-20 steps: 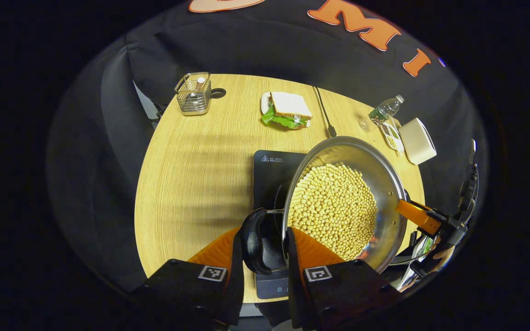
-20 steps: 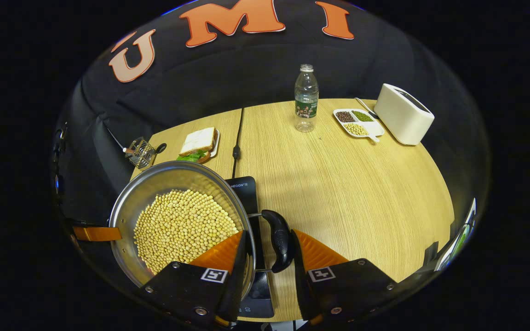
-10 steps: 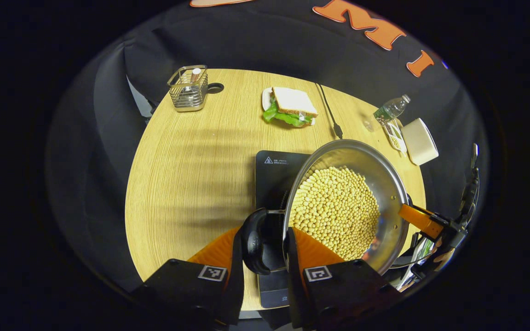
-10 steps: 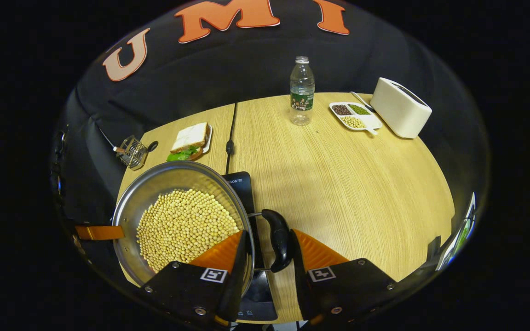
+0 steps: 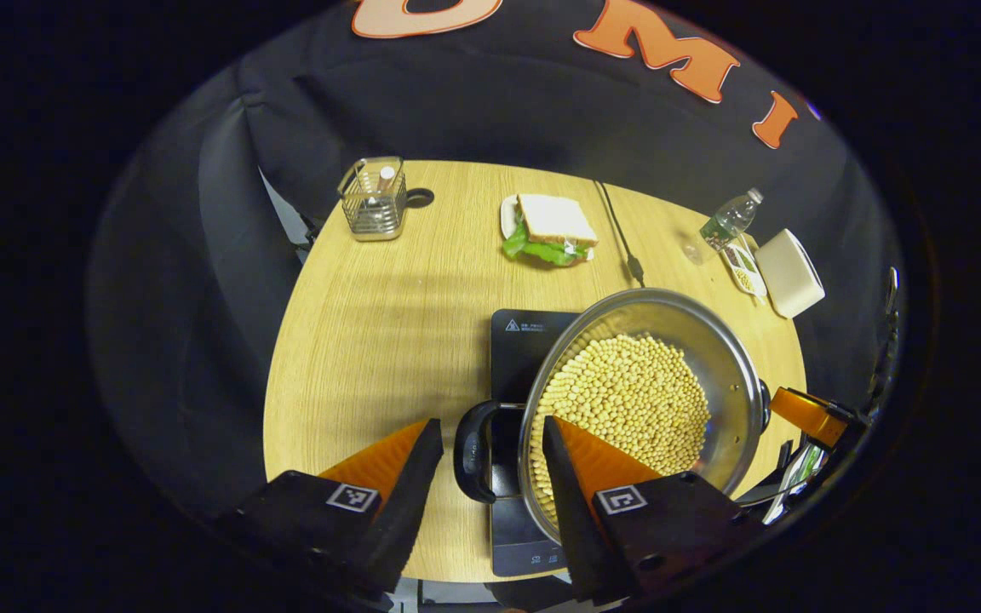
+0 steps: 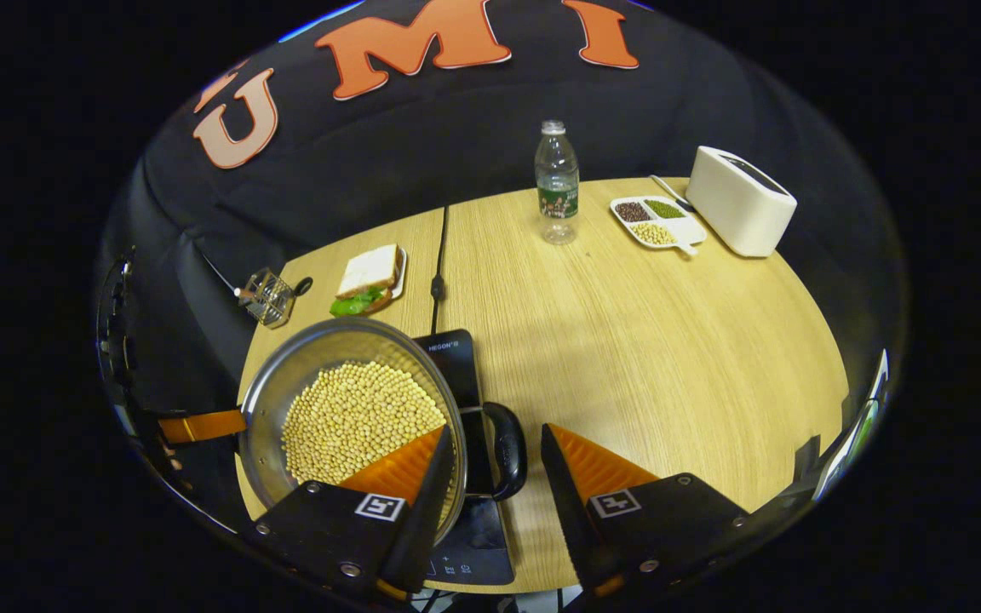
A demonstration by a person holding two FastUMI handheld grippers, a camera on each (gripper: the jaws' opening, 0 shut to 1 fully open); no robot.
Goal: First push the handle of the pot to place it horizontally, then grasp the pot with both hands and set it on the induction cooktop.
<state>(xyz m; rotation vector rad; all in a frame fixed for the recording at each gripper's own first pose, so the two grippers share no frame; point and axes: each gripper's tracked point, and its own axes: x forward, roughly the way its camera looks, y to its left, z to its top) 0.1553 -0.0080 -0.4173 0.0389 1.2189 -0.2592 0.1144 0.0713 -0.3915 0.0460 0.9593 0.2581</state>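
Your pot [image 5: 644,400] of beans sits on the black cooktop [image 5: 524,340]. Both your left gripper [image 5: 490,438] and right gripper [image 6: 495,443] are spread wide, gripping nothing, each straddling a loop handle [image 5: 473,451]. Back both straight out so neither finger nudges the pot.

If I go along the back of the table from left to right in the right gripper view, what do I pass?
Wire basket → sandwich → water bottle → divided dish of beans → white toaster.
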